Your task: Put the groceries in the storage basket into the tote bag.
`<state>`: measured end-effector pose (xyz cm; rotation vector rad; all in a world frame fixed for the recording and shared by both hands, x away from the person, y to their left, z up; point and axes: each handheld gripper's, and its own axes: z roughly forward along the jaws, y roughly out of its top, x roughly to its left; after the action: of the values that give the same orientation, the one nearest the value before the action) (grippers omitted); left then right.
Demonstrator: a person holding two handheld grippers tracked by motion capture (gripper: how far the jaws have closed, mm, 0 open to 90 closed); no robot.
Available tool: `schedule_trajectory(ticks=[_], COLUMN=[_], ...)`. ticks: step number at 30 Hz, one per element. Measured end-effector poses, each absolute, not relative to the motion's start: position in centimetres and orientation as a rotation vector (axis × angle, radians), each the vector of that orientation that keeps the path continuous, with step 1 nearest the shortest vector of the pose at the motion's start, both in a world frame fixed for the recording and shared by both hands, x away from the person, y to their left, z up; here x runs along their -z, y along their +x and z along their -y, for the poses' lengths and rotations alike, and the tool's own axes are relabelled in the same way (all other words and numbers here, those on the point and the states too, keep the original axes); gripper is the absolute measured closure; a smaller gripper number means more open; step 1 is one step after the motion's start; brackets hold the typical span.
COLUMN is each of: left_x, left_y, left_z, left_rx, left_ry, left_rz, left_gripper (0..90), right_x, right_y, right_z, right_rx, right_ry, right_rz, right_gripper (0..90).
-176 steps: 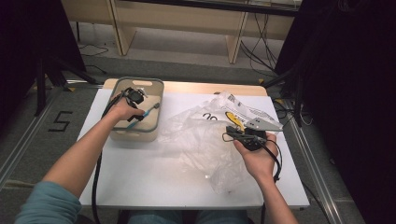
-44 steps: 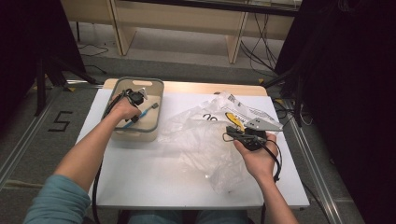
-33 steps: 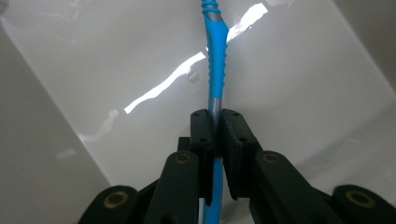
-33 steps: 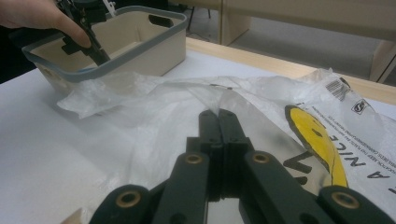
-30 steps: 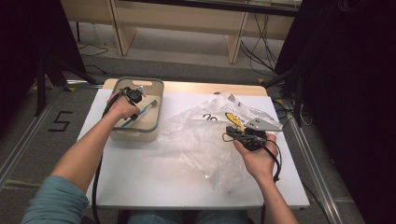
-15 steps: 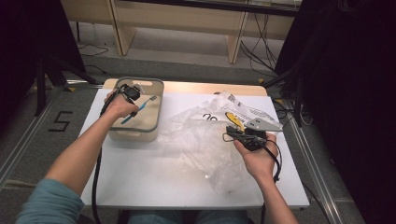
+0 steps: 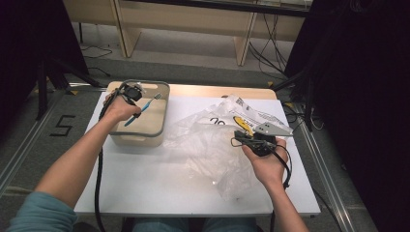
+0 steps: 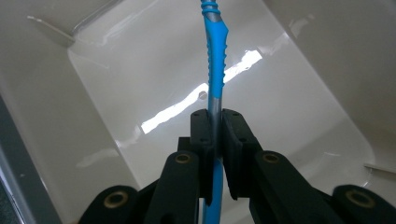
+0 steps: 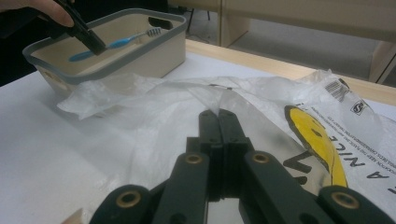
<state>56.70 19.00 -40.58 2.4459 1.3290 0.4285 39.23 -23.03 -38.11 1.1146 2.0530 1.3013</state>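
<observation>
I have the left gripper (image 7: 138, 99) over the bin (image 7: 161, 126), jaws clamped on the blue toothbrush (image 8: 215, 79), its bristle end toward two o'clock above the bin's floor. This looks like the drop-off; next I'd lower and part the jaws. The right gripper (image 7: 240, 137) has its jaws together, pinching the plastic bag (image 9: 154, 116) on the counter (image 7: 145, 179). Since half a second ago the brush has swung toward the far rim.

Teal sleeve (image 7: 36, 215); black jaws with brass screws (image 9: 128, 199).
</observation>
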Motion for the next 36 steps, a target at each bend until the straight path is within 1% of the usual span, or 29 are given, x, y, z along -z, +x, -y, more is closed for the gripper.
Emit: schedule_trajectory(ticks=[13, 24, 36], left_x=[39.2, 37.7, 37.2], left_y=[55.4, 53.6, 52.0], left_z=[-19.0, -18.5, -18.2], left_rx=[-0.453, -0.466, -0.457], left_ry=[2.416, 2.392, 2.381], left_rz=[-1.297, -1.218, -1.173], left_gripper=[83.1, 83.1, 83.1], right_x=[38.1, 38.1, 38.1], right_y=[39.2, 39.2, 39.2], right_z=[23.1, 23.0, 23.0], right_rx=[-1.302, -1.305, -1.303], right_ry=[1.117, 1.116, 1.117], right_rz=[-2.051, -2.049, -2.05], right_gripper=[90.0, 90.0, 90.0])
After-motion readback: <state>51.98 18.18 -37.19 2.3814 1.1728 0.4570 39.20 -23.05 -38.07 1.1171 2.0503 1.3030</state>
